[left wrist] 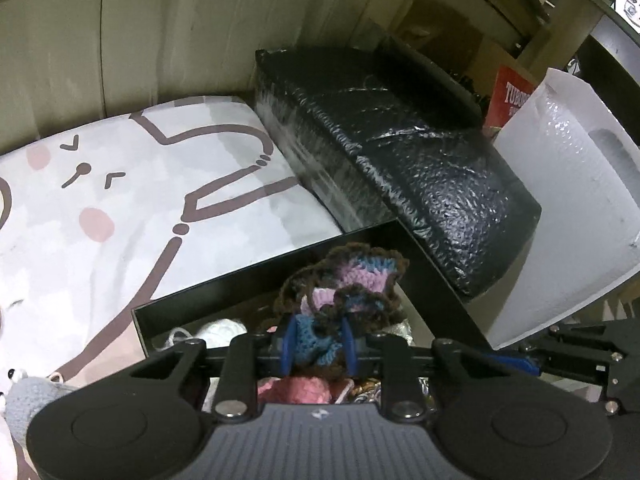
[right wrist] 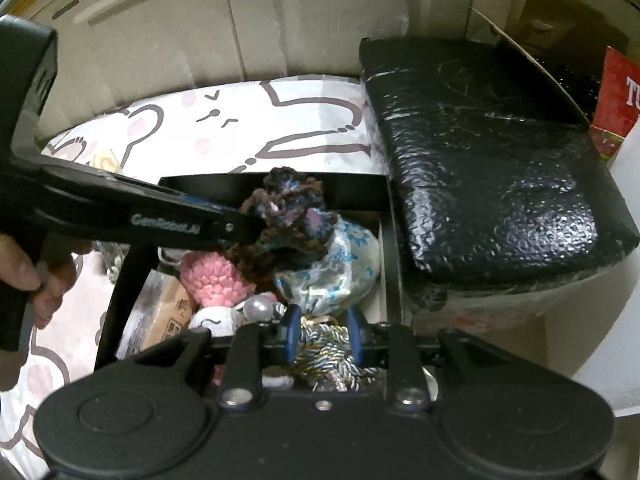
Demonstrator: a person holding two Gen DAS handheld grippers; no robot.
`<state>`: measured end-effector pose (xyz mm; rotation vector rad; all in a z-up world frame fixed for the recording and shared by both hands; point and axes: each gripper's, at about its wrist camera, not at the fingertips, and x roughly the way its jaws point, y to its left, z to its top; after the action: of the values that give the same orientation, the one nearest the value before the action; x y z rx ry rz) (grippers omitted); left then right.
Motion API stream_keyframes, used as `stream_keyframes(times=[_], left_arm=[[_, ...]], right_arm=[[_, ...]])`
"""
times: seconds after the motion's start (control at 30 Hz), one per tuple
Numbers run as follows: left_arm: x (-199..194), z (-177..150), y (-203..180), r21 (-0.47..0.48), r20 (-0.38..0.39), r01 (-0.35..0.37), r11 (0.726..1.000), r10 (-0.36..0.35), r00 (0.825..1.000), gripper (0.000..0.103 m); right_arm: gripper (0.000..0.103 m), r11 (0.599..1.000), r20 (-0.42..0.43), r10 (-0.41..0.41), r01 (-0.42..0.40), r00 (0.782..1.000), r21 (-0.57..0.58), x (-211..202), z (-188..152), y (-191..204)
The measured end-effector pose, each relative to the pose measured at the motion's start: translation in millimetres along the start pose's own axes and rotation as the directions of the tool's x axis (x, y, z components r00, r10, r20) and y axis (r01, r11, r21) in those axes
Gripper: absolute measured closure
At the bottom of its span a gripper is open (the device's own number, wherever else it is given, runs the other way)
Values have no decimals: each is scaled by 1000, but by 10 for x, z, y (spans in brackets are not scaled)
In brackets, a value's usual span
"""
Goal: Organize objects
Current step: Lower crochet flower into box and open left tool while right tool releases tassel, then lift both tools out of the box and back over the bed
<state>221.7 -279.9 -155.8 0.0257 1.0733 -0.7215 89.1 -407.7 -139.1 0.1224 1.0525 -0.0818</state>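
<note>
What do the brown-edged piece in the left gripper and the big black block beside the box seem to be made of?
The brown-edged piece, clamped in the left gripper, looks like crocheted yarn: soft, matte, with visible stitches in brown, pink and blue. The black block looks wrapped in glossy black plastic, perhaps bubble wrap, judging by its dimpled, shiny surface. Its contents are hidden.

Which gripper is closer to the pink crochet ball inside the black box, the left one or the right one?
Left, though not by much. The left gripper, shut on the brown-edged crochet piece, hangs just above the pink crochet ball. The right gripper, shut on the braided cord, sits beside the ball, slightly farther.
</note>
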Motion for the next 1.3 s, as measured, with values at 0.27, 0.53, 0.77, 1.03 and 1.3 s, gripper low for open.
stream_keyframes(times=[0.27, 0.53, 0.77, 1.03, 1.3], left_arm=[[-3, -24, 35, -18, -3, 6, 1000, -6, 1000, 75], [-132, -16, 32, -28, 1, -3, 1000, 3, 1000, 76], [-359, -27, 24, -33, 14, -28, 999, 29, 999, 74], [-693, -56, -2, -32, 45, -53, 998, 54, 998, 65], [-1004, -138, -4, -29, 64, -97, 995, 99, 993, 51]], right_arm=[[80, 999, -61, -4, 2, 998, -34, 136, -42, 74], [82, 1000, -93, -5, 3, 996, -16, 165, -65, 92], [80, 998, -29, -20, 22, 999, 63, -10, -28, 52], [77, 980, 89, -70, 52, 994, 190, -398, 6, -52], [73, 977, 156, -100, 67, 983, 202, -660, 10, 66]])
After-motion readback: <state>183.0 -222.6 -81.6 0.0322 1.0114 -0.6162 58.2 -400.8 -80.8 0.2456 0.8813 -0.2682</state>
